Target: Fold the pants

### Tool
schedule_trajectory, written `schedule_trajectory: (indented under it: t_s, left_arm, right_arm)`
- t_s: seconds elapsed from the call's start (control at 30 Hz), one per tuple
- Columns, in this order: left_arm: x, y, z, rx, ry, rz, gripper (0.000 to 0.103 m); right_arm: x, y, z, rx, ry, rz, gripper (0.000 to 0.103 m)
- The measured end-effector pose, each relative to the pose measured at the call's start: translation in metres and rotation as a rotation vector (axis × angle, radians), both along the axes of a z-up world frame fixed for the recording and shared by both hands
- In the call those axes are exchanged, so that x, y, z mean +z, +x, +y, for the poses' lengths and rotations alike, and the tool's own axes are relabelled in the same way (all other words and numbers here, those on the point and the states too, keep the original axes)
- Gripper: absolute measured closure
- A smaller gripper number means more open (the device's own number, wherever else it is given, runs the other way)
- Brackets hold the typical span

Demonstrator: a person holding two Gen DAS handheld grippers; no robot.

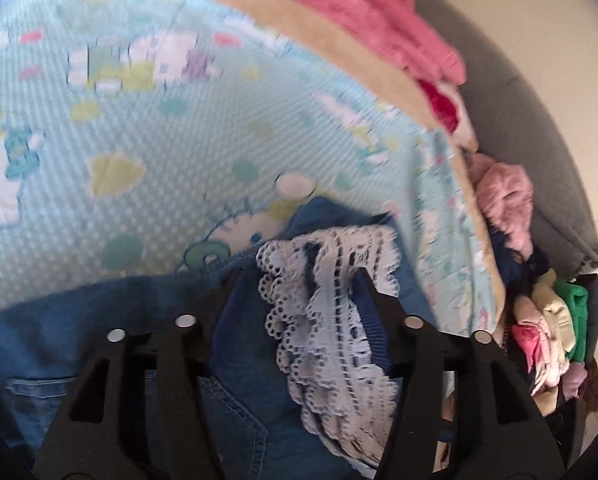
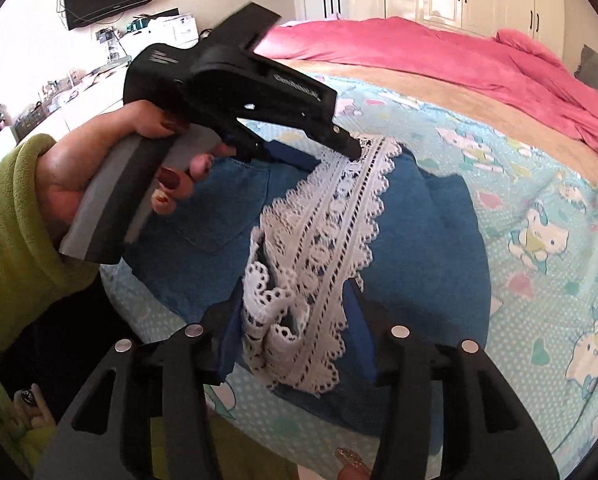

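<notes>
Pants: your denim pants are lying folded on the bed, lace trim on top
Left gripper: jaws are standing half open, straddling the lace, gripping nothing
Right gripper: jaws are likewise parted around the trim
Handling: denim is soft yet hefty, lace is snag-prone; you should be pinching the thick folded edge

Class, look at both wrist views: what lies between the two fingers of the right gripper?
In the right wrist view, the white lace trim of the folded denim pants lies between the open right gripper fingers.
</notes>
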State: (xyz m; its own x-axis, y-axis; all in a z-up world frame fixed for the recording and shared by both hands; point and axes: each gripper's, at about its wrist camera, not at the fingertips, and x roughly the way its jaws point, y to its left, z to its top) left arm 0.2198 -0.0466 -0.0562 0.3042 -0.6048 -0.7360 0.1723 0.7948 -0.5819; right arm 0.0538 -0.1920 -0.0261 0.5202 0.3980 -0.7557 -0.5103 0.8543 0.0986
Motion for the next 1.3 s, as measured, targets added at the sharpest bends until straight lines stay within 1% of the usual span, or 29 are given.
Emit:
schedule_trajectory:
  t_s: [0.07,0.1,0.13,0.17,0.2,0.27,0.37,0.43,0.47,0.5,0.53,0.57,0.63,0.67,0.7,0.73,0.8,0.87,1.0,1.03,1.07,1.1,1.17,1.2,1.3]
  left_arm:
    - [-0.005,0.003,-0.005,0.005,0.014,-0.004,0.055]
    - [-0.006,0.004,-0.009,0.012,0.027,-0.01,0.069]
    - [-0.005,0.005,-0.011,0.006,0.028,-0.013,0.084]
    - [-0.002,0.005,-0.013,0.001,0.036,-0.021,0.089]
    - [0.006,0.003,-0.017,-0.01,0.052,-0.048,0.091]
    - [0.018,0.001,-0.017,-0.022,0.056,-0.098,0.091]
    - [0.028,-0.002,-0.013,-0.013,0.09,-0.138,0.091]
    - [0.024,-0.001,-0.01,-0.013,0.122,-0.148,0.09]
    - [0.019,0.0,-0.01,-0.013,0.14,-0.142,0.089]
    - [0.012,0.002,-0.008,-0.007,0.159,-0.129,0.086]
    - [0.008,0.003,-0.003,0.002,0.157,-0.121,0.084]
    - [0.005,0.003,0.002,0.013,0.144,-0.115,0.081]
    - [0.009,0.0,0.01,0.03,0.125,-0.121,0.079]
    - [0.012,-0.002,0.012,0.032,0.128,-0.132,0.078]
    - [0.02,-0.007,0.014,0.031,0.141,-0.16,0.078]
    - [0.025,-0.011,0.015,0.028,0.15,-0.18,0.078]
    - [0.036,-0.021,0.016,0.027,0.171,-0.21,0.077]
    - [0.044,-0.034,0.019,0.018,0.166,-0.22,0.073]
    - [0.049,-0.066,0.006,-0.035,0.196,-0.246,0.073]
    - [0.048,-0.075,0.001,-0.059,0.199,-0.25,0.071]
    - [0.046,-0.081,-0.004,-0.077,0.207,-0.253,0.067]
    - [0.043,-0.085,-0.008,-0.088,0.222,-0.252,0.061]
    - [0.034,-0.088,-0.015,-0.099,0.261,-0.242,0.057]
    - [0.027,-0.086,-0.016,-0.087,0.284,-0.218,0.056]
    - [0.012,-0.084,-0.014,-0.06,0.26,-0.144,0.056]
  right_arm:
    - [-0.005,0.002,-0.001,-0.008,0.018,0.025,0.057]
    - [-0.008,0.004,-0.001,-0.011,0.038,0.046,0.063]
    - [-0.009,0.006,-0.001,-0.002,0.066,0.069,0.085]
    - [-0.008,0.005,0.0,0.009,0.087,0.08,0.089]
    - [-0.007,0.006,0.002,0.017,0.096,0.081,0.089]
    - [-0.003,0.004,0.009,0.045,0.097,0.06,0.088]
    - [-0.004,0.006,0.019,0.065,0.103,0.062,0.088]
    - [-0.01,0.01,0.023,0.07,0.103,0.078,0.082]
    - [-0.014,0.012,0.024,0.073,0.106,0.093,0.08]
    - [-0.015,0.012,0.024,0.077,0.114,0.102,0.075]
    - [-0.014,0.011,0.022,0.082,0.132,0.108,0.069]
    - [-0.012,0.011,0.019,0.084,0.147,0.111,0.065]
    - [-0.005,0.008,0.009,0.075,0.178,0.107,0.057]
    - [0.001,0.009,-0.002,0.053,0.191,0.096,0.057]
    - [0.007,0.009,-0.01,0.031,0.198,0.087,0.057]
    - [0.012,0.012,-0.024,-0.012,0.2,0.072,0.057]
    - [0.015,0.014,-0.039,-0.08,0.185,0.051,0.057]
    - [0.01,0.019,-0.061,-0.156,0.159,0.051,0.057]
    - [-0.009,0.025,-0.087,-0.255,0.088,0.081,0.057]
    - [-0.013,0.029,-0.092,-0.277,0.069,0.094,0.057]
    - [-0.017,0.037,-0.096,-0.299,0.057,0.111,0.057]
    - [-0.016,0.041,-0.1,-0.308,0.067,0.111,0.057]
    - [-0.009,0.051,-0.107,-0.319,0.077,0.085,0.057]
    - [-0.005,0.057,-0.108,-0.315,0.073,0.074,0.057]
    - [0.007,0.098,-0.103,-0.289,0.063,0.046,0.057]
